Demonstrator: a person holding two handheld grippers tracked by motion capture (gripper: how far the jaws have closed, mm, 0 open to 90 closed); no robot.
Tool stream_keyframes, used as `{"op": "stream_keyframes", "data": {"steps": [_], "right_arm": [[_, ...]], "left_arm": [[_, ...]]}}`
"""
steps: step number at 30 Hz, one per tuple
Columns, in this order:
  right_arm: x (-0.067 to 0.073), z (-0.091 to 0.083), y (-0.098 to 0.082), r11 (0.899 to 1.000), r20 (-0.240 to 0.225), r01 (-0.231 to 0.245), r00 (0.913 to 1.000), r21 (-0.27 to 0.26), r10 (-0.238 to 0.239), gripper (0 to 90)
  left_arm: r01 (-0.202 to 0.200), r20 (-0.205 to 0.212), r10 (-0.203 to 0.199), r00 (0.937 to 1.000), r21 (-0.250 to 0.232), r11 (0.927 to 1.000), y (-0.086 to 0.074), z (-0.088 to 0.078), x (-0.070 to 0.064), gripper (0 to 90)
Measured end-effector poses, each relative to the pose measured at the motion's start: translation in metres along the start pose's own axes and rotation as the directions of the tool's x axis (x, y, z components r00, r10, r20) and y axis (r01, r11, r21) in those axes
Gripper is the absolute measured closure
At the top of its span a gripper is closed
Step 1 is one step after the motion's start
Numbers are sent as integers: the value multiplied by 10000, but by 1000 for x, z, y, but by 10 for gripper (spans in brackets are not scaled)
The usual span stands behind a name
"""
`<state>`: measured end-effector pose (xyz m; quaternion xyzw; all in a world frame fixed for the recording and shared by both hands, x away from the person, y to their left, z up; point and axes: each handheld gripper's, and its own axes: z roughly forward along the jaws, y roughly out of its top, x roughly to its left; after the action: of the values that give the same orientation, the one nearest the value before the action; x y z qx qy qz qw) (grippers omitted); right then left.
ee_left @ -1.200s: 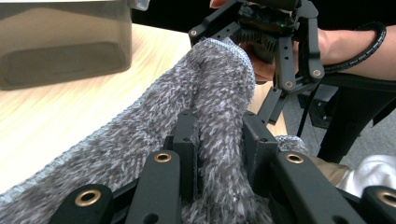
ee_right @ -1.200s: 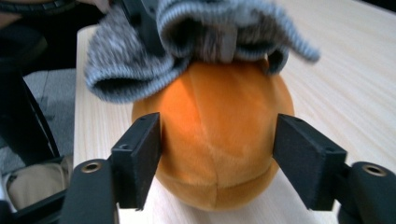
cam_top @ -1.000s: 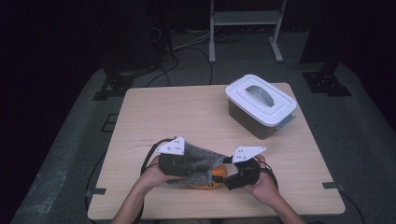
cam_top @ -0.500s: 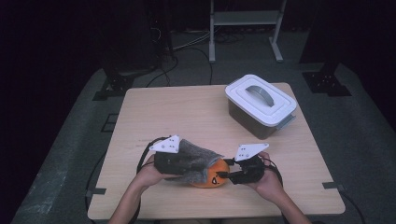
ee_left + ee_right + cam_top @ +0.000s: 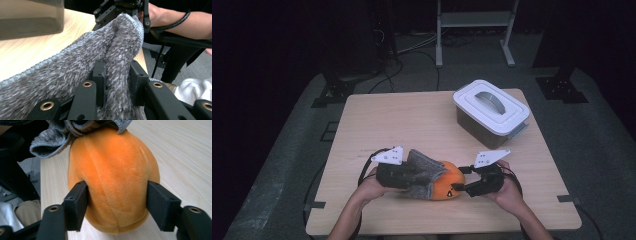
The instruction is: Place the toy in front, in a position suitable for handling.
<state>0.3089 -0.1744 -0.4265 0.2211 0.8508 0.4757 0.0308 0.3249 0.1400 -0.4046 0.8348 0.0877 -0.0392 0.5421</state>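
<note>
Hands at the near table edge hold both grippers. Right gripper [image 5: 116, 205] has its jaws pressed against both sides of an orange plush toy [image 5: 112, 177] resting on the table [image 5: 412, 120]. Left gripper [image 5: 116, 82] pinches a fold of grey fuzzy cloth [image 5: 75, 75] draped over the toy's other end. Farther back right sits a lidded grey box [image 5: 490, 112].

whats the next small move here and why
Probably pull the grey sock a little further over the orange plush toy with the left gripper. That gripper is shut on a fold of sock, the right gripper grips the toy's bare end, and the sock covers only the toy's far part.
</note>
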Motion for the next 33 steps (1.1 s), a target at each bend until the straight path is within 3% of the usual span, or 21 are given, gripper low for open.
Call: {"op": "stream_keyframes", "data": {"steps": [3, 6, 10, 12, 14, 18, 23, 25, 28, 33], "right_arm": [[4, 3, 1, 9999, 78, 171, 9998, -19, -170, 385], [13, 7, 4, 9973, 67, 725, 9973, 98, -726, 428], [28, 17, 8, 9876, 57, 1539, 9880, 298, -1541, 432], [30, 19, 9, 9847, 159, 1698, 9852, 381, -1705, 435], [26, 17, 9, 9891, 103, 1444, 9894, 291, -1447, 427], [18, 14, 8, 9990, -344, 378, 9987, 238, -369, 329], [11, 16, 5, 9995, -707, -323, 9970, 45, 326, 281], [13, 19, 5, 9997, -580, -253, 9980, 30, 254, 290], [21, 22, 9, 9994, -227, 338, 9992, 118, -336, 342], [24, 25, 10, 9986, -308, 523, 9982, 39, -521, 383]], "left_arm": [[-37, 27, 37, 10000, -109, 9999, 3, 0, -1, 715], [-176, 134, 180, 9997, -307, 9994, 8, 1, -5, 717], [-521, 191, 524, 9984, -175, 9985, 16, 7, -12, 717], [-434, 170, 435, 9989, -90, 9990, 15, 7, -12, 716], [-254, 170, 256, 9995, -81, 9996, 11, 7, -9, 717], [-218, 126, 218, 9997, -11, 9998, 10, 8, -7, 717], [-170, 304, 167, 9994, 97, 9998, 11, 11, -8, 712], [-202, 302, 198, 9993, 114, 9997, 12, 12, -9, 711], [-379, 220, 378, 9990, 50, 9993, 17, 12, -12, 713], [-647, 132, 645, 9978, 170, 9978, 24, 15, -16, 713]]}}
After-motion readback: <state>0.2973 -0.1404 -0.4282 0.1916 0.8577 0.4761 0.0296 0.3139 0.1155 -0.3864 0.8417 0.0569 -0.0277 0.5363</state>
